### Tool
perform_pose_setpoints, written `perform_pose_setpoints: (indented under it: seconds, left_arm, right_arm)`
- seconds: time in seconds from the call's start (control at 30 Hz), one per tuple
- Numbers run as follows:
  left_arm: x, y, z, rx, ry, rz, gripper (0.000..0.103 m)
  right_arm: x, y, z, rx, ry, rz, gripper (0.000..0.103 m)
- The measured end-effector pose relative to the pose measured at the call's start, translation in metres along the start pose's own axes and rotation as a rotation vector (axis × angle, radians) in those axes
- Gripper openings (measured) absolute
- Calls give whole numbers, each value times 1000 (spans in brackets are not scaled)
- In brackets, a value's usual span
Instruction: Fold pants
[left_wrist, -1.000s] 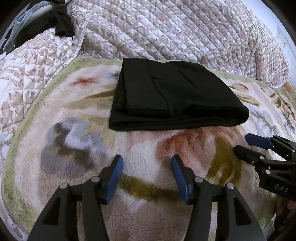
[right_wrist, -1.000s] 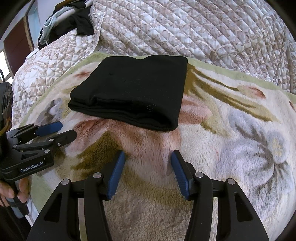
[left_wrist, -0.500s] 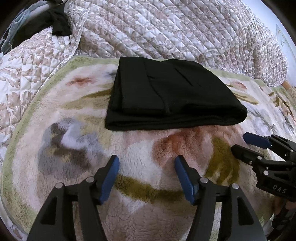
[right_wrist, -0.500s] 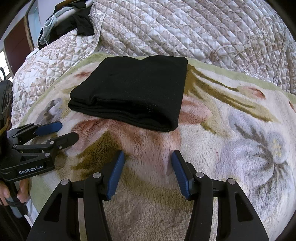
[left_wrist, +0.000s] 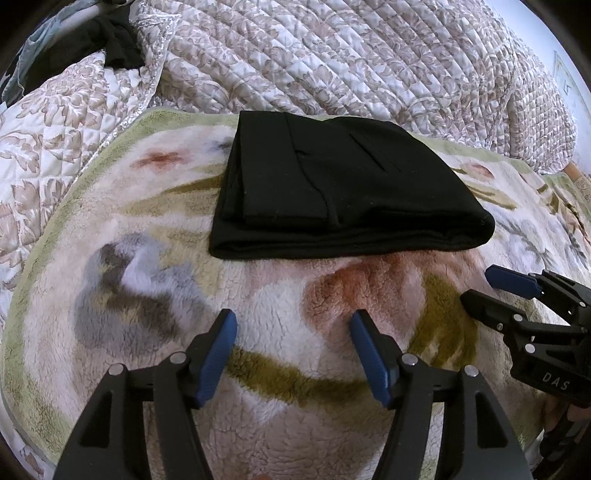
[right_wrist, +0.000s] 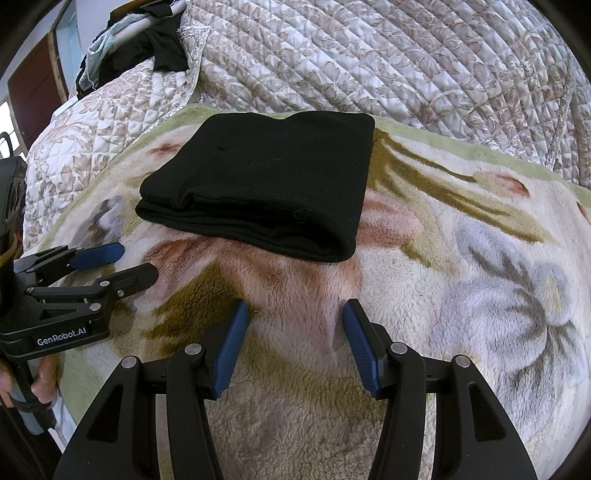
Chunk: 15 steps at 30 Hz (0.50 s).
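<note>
Pants (left_wrist: 332, 192) folded, blanket (left_wrist: 147, 288) bare around; both grippers apart, empty.

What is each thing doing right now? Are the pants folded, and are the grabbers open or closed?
Black fabric pants: folded into a flat stack, lying on the fleece blanket.
Floral fleece blanket: spread flat.
Left gripper: open, holding nothing.
Right gripper: open, holding nothing.

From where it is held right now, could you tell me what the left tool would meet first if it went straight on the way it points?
Most likely the fleece blanket itself: the left tool, open and empty, tilts down at it. The folded black pants lie further on, though depth is unclear.
</note>
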<state>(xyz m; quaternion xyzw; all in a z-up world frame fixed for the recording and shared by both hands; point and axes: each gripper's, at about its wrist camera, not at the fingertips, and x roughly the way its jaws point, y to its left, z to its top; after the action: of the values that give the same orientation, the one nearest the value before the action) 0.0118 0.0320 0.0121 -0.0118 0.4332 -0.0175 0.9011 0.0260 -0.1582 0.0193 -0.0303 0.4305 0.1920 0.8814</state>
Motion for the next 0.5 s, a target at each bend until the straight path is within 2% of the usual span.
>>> perform_pose_setpoints:
  seconds: [0.5]
  left_arm:
    - [1,0,1,1,2,2,68]
  right_arm:
    - [0,0,0,0,-2,-1,54]
